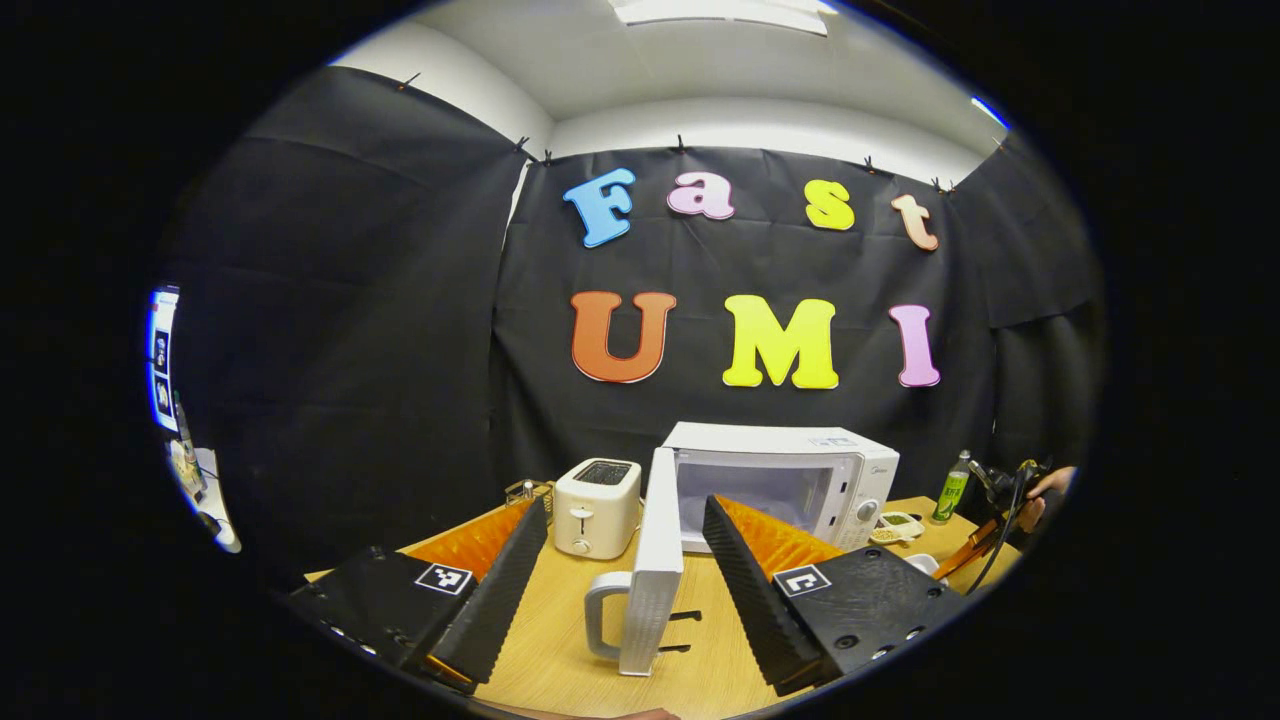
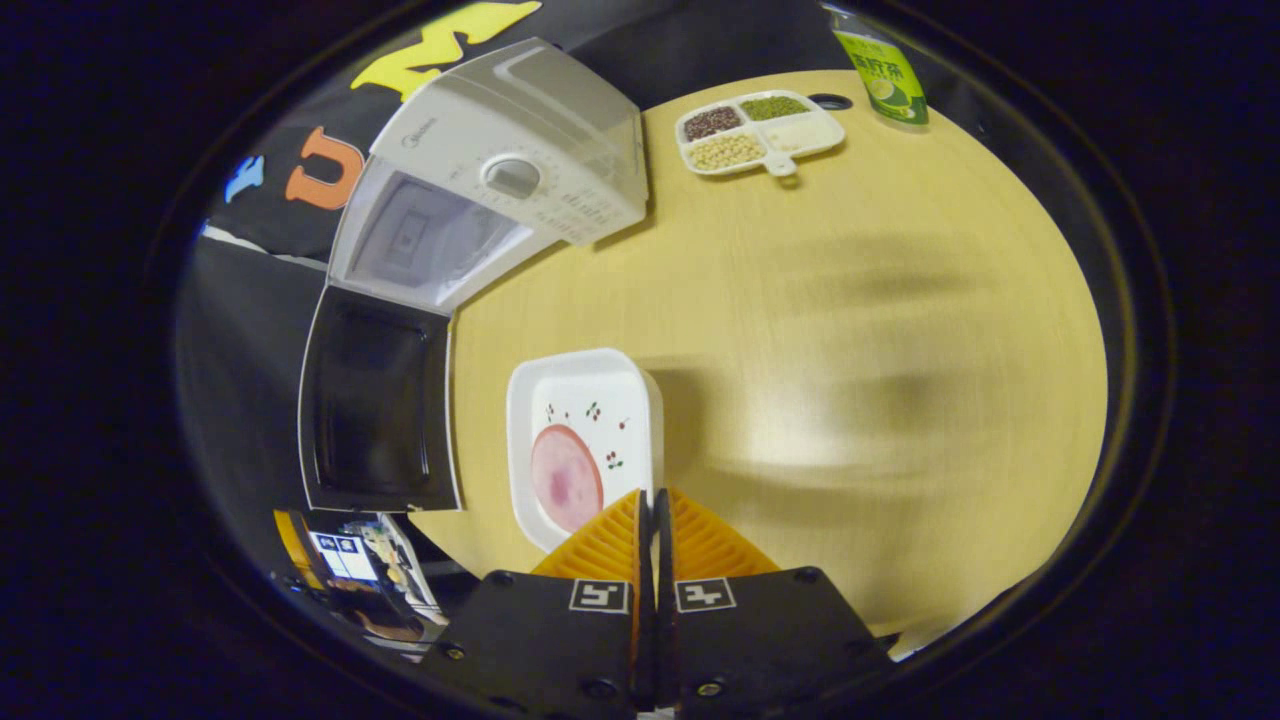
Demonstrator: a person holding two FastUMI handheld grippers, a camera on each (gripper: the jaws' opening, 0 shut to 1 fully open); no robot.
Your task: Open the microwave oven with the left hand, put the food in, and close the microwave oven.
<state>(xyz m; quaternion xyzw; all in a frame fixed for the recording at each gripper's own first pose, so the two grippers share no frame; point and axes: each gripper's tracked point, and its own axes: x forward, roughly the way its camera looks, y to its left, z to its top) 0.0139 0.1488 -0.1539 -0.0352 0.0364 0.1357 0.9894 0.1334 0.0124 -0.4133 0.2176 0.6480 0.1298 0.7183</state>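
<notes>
- The wooden bench (image 2: pixel 900 330) is carrying everything, its pale top stretching across the right gripper view.
- The white microwave oven (image 1: pixel 800 470) is standing at the back of the bench with its cavity showing; in the right gripper view it (image 2: pixel 520 170) is lying toward the upper left.
- The microwave door (image 1: pixel 655 560) is hanging wide open, seen edge-on in the left gripper view with its handle facing the camera; in the right gripper view its dark window (image 2: pixel 375 400) is facing up beside the cavity.
- The left gripper (image 1: pixel 625 515) is sitting released, its two fingers spread wide apart to either side of the open door and touching nothing.
- The right gripper (image 2: pixel 652 500) is clenching on the near rim of the white dish (image 2: pixel 590 400), the fingers pressed almost together over that edge.
- The dish is holding a round pink slice of food (image 2: pixel 565 478), and it is sitting just in front of the open door, outside the oven.
- A white toaster (image 1: pixel 597 505) is standing just to the left of the microwave.
- A divided tray of beans (image 2: pixel 760 130) is resting near the far edge of the bench, well apart from the dish.
- A green bottle (image 2: pixel 880 70) is standing just beside that tray.
</notes>
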